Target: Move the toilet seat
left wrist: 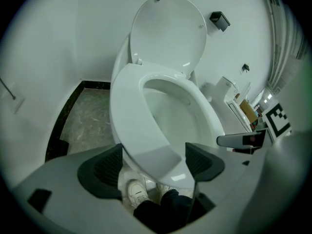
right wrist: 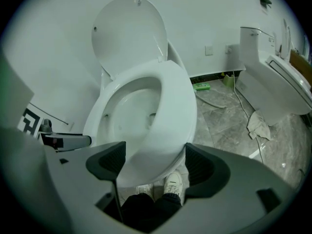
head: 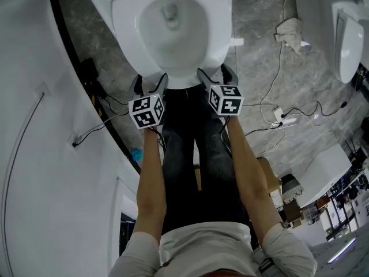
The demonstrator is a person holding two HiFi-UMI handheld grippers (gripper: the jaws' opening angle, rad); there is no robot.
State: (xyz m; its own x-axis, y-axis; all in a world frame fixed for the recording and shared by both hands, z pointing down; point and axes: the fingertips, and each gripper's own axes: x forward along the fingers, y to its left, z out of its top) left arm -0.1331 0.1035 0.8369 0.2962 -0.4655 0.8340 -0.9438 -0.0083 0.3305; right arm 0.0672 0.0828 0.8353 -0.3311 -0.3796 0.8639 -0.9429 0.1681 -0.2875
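Status: toilet seat down on bowl, lid up. Both wide open: left tool and right tool straddle its front edge, pads apparently not touching. Risk: shallow bite on smooth rim, seat slips mid-lift and slams.

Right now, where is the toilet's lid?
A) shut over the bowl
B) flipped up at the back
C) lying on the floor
B: the lid stands upright behind the bowl, leaving the seat uncovered.
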